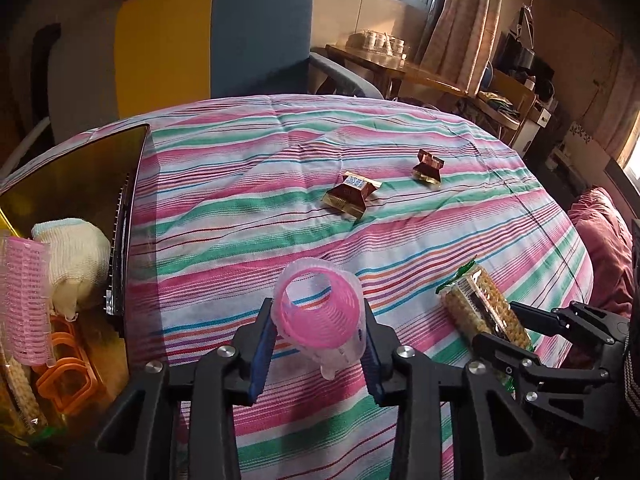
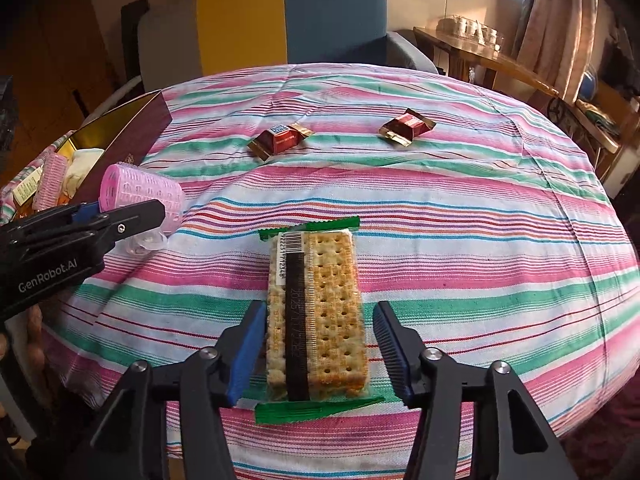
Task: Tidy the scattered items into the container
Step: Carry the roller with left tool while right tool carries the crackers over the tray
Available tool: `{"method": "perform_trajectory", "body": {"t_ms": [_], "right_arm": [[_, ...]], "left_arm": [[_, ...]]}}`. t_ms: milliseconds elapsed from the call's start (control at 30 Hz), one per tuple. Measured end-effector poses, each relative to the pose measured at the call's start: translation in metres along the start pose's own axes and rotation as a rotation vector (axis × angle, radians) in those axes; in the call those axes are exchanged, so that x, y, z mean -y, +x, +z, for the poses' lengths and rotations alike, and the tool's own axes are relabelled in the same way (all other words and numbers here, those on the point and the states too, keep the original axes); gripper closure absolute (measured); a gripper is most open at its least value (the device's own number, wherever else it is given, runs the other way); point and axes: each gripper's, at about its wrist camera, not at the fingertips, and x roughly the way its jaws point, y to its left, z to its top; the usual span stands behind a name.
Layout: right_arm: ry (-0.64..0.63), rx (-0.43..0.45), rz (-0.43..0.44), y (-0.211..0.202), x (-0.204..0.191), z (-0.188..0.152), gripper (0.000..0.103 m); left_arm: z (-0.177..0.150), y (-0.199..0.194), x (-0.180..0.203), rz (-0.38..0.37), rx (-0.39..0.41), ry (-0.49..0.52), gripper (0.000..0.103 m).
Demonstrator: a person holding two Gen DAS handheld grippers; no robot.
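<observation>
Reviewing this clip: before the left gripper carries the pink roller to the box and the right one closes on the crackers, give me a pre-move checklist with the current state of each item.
1. Left gripper clamped on the pink mesh hair roller: ok, pads press both sides.
2. Roller lifted clear of the striped tablecloth: cannot tell.
3. Gold-lined open box has room: ok, though a second pink roller, a cream cloth and orange rings already lie inside.
4. Right gripper straddles the clear-wrapped cracker packet: ok, jaws open, one on either side.
5. Two red-gold wrapped candies remaining: not ok, on the cloth outside the box.
</observation>
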Motion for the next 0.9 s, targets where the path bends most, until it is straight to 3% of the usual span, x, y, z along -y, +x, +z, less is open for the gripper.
{"method": "perform_trajectory", "body": {"t_ms": [533,900], "right_arm": [[0.015,0.012,-0.039,-0.003,-0.009,0.001,0.055],[0.028,0.049,-0.013,-0.012,-0.023,0.004,0.055]], "left_arm": [[-0.008,-0.012,0.01,0.001,0.019,0.054,0.069],[-0.008,-0.049,0.0,-0.059,0.081,-0.018,0.069]]}}
